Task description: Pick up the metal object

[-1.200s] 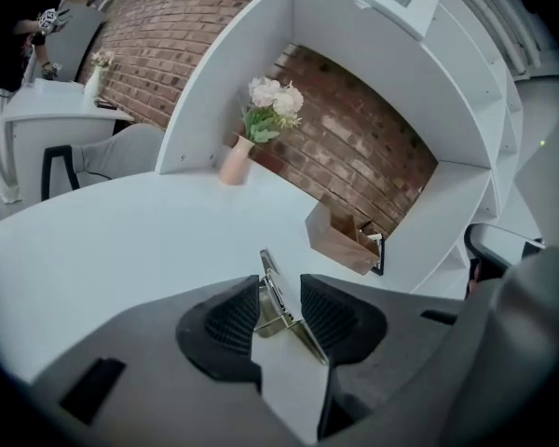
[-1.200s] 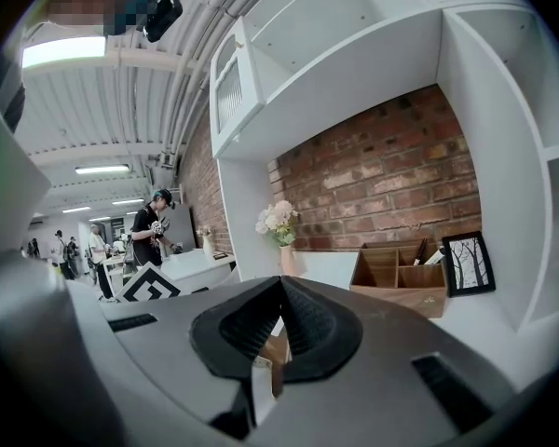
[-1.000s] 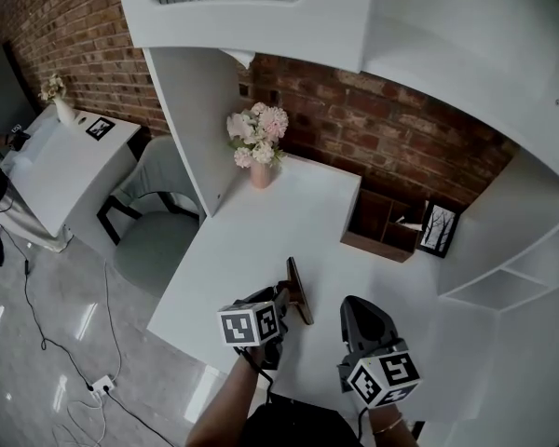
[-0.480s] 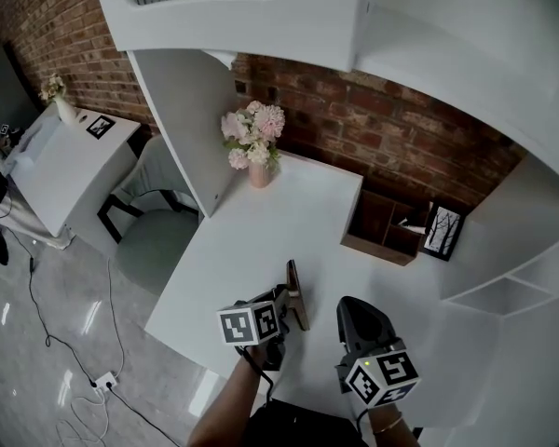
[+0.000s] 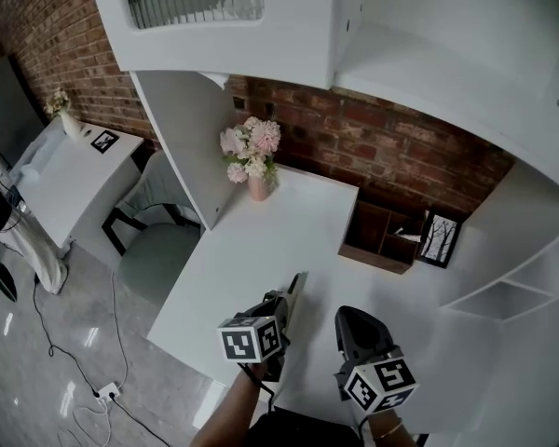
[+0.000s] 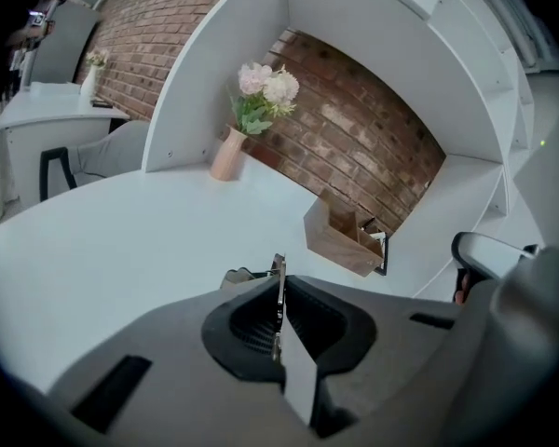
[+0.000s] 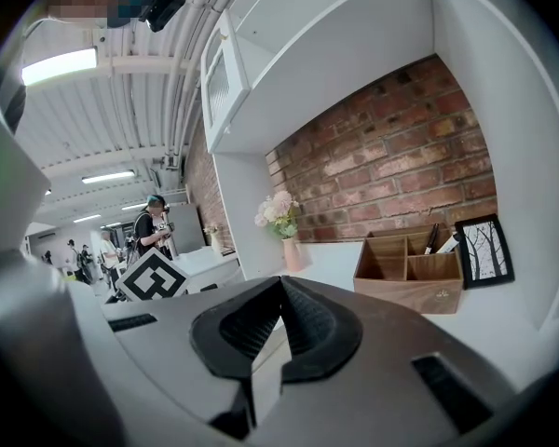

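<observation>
Between the closing pads of my left gripper (image 6: 279,285), the metal plate (image 6: 279,266) stands edge-on, faces pinched for lifting; right gripper (image 7: 281,285) empty, jaws together.

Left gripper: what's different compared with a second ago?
The left gripper's jaws, wide open a second ago, are closing on the thin metal object, which now sits pinched between them and shows only its edge in the head view, not its brown face. The right gripper stays beside it, shut and empty; flower vase and wooden organizer haven't moved.

Grey shells (image 7: 401,385), black ribbed fingers (image 7: 317,329), (square-patterned) marker cubes (image 5: 252,341)
</observation>
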